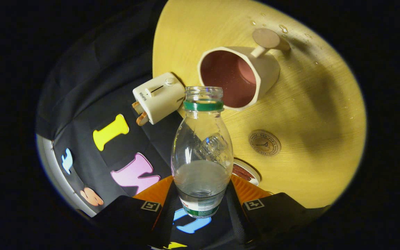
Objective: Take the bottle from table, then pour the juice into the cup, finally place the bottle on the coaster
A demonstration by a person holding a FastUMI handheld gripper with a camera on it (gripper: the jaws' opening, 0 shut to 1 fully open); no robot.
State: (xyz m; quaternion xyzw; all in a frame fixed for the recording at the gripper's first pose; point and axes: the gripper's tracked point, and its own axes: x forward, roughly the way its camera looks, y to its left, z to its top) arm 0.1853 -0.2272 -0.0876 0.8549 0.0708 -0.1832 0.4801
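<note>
Holding the bottle [202, 152] between the fingers [202, 205], you had it clamped low on its body near the label, both fingers pressing on its sides. In the gripper view the whole scene was rolled over, which I read as the bottle being tipped toward the cup [239, 77]. The bottle was uncapped, with a green ring at the neck, and clear liquid sat in its lower part. The open mouth lay just short of the cup's rim, not yet over the pink inside.

The risk, as I judged it, was a stream landing on the tabletop [311, 114] in front of the rim if you tilted further before moving closer; droplets already lay on the wood beyond the cup handle. A grip that low could also let the bottle swing. The round coaster [264, 142] sat near the bottle, beside a small dish [247, 172], and a toaster [158, 98] stood at the tabletop's edge.
</note>
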